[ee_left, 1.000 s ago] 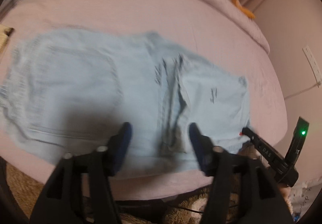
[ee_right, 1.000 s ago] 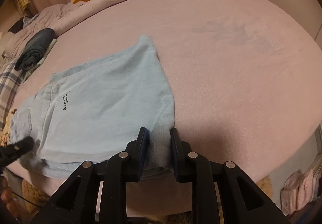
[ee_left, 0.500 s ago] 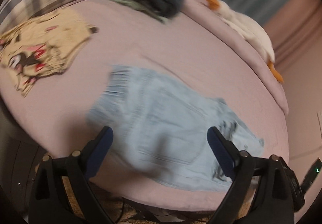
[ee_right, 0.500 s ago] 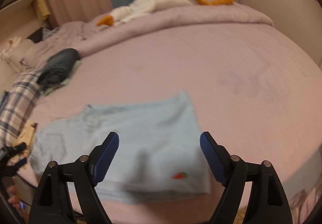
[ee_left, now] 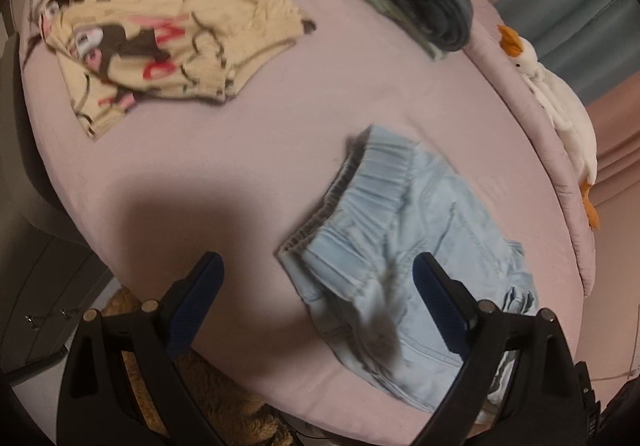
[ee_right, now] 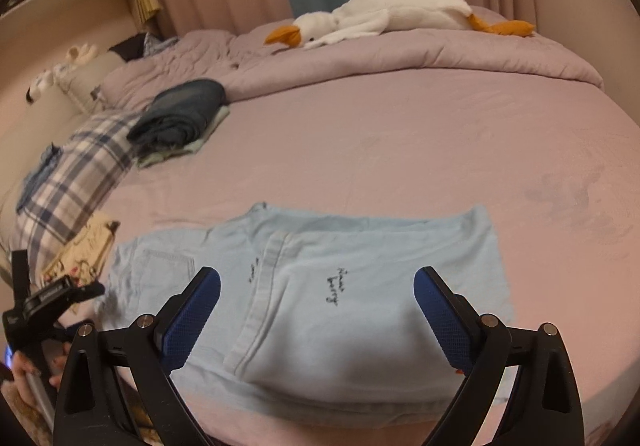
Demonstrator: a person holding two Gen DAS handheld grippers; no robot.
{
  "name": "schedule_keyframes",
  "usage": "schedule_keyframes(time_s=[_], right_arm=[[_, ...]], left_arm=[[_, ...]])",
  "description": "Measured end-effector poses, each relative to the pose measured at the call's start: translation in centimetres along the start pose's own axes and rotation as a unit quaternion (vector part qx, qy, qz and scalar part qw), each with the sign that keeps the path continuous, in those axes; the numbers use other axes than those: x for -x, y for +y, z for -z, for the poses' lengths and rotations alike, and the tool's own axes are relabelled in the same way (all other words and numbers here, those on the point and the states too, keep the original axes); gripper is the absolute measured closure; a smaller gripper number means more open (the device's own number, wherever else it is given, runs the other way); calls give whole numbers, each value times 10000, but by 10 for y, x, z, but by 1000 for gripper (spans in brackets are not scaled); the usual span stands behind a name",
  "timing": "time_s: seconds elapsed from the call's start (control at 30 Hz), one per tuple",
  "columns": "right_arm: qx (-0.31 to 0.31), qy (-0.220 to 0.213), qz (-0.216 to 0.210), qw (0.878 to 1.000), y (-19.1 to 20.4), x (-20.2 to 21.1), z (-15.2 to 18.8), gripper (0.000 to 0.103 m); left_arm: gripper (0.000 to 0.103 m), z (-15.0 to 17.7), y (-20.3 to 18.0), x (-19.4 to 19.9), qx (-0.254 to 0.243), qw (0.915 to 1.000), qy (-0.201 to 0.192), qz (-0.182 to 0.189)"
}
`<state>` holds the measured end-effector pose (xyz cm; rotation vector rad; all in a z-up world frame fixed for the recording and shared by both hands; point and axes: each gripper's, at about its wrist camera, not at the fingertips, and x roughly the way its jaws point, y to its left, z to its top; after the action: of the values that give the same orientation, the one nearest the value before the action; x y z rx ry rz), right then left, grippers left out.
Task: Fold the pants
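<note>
While the right gripper (ee_right: 316, 310) is opening over the folded pants (ee_right: 320, 306) (nothing pinched), the left gripper (ee_left: 316, 294) hangs spread, the pants' waistband just beyond its right finger.

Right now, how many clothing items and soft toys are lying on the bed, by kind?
Light blue pants: 1
Cream printed garment: 1
Dark folded clothes stack: 1
Plush goose: 1
Plaid pillow: 1
Total: 5

Both hand-held grippers (ee_right: 316, 310) off pants (ee_right: 360, 286).
</note>
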<state>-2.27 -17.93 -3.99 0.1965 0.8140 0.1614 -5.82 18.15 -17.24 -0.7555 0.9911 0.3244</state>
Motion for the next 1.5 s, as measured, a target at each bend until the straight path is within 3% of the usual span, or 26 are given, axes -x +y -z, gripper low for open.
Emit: schedule_keyframes(time_s=[0.3, 0.47, 0.8, 0.87, 0.93, 1.03, 1.17, 1.27, 1.37, 1.5], right_arm=[[-11, 214, 85, 9997, 4, -7, 7, 6], [-70, 231, 93, 9997, -1, -6, 8, 6], [-139, 299, 35, 9994, -6, -6, 11, 6], [-168, 316, 47, 9993, -8, -6, 11, 6], [-220, 326, 18, 9992, -10, -6, 11, 6], [-261, 330, -7, 9991, -11, -6, 11, 6], [-239, 322, -10, 9992, -13, -4, 12, 6], [-324, 288, -5, 9991, -18, -2, 12, 6], [-455, 303, -22, 9985, -21, -3, 13, 6], [-477, 242, -11, 9986, -24, 2, 13, 6]], left_arm=[[13, 2, 1, -5, -19, 9999, 1, -142], [17, 4, 11, -1, 403, 9991, 158, -12], [22, -2, 7, -6, 549, 9980, 247, 207], [31, -4, 1, -8, 503, 9978, 286, 335], [32, -6, -6, -15, 414, 9969, 423, 516], [33, -11, -13, -21, 345, 9975, 433, 444], [52, -9, -15, -20, 333, 9978, 379, 437], [66, -5, -18, -21, 340, 9966, 390, 637], [69, -3, -23, -16, 427, 9962, 344, 670], [71, -1, -42, 5, 111, 9976, 97, 673]])
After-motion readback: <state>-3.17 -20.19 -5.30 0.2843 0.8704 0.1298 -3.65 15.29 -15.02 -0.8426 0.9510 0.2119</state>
